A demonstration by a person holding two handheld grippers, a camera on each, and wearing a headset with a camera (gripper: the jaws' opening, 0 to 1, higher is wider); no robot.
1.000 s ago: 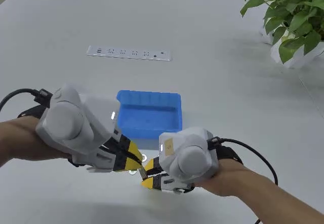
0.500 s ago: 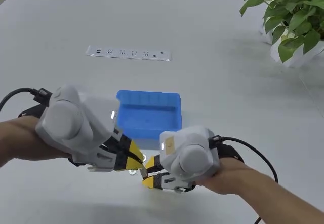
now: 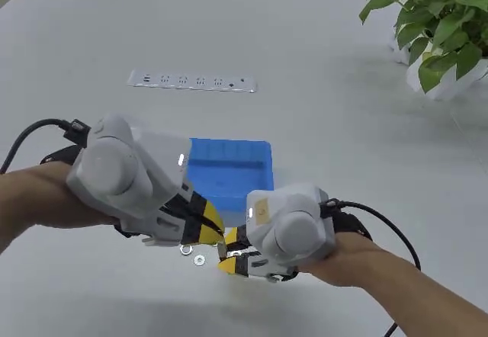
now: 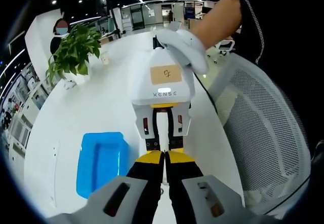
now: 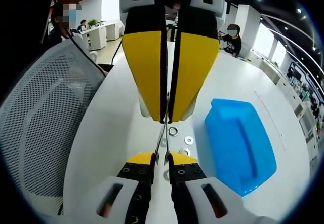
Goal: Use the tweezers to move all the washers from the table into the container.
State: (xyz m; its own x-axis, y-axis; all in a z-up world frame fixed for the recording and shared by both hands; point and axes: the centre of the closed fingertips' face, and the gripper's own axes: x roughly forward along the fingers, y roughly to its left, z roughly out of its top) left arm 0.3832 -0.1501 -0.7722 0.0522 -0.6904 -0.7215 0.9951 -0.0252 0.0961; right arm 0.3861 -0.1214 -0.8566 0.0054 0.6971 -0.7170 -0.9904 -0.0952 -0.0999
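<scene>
On the white table (image 3: 328,123), just in front of the blue container (image 3: 232,171), the two grippers meet tip to tip. The left gripper (image 3: 210,227) has its yellow jaws pressed almost together, leaving only a hairline slit, and the thin metal tweezers (image 5: 162,133) come out from between them. The right gripper (image 3: 227,251) faces it with its jaws nearly closed too, pinching the other end of the tweezers, so both grippers hold the tool at once. In the right gripper view several washers (image 5: 173,131) lie flat on the table under the tweezers, between the grippers and the near side of the container. I cannot tell whether the tweezer tips have hold of one. In the head view two of the washers show on the table just below the left gripper. The container sits upright and open. A power strip (image 3: 191,81) lies well beyond it, and a potted plant (image 3: 438,24) stands near the far right edge of the table.
</scene>
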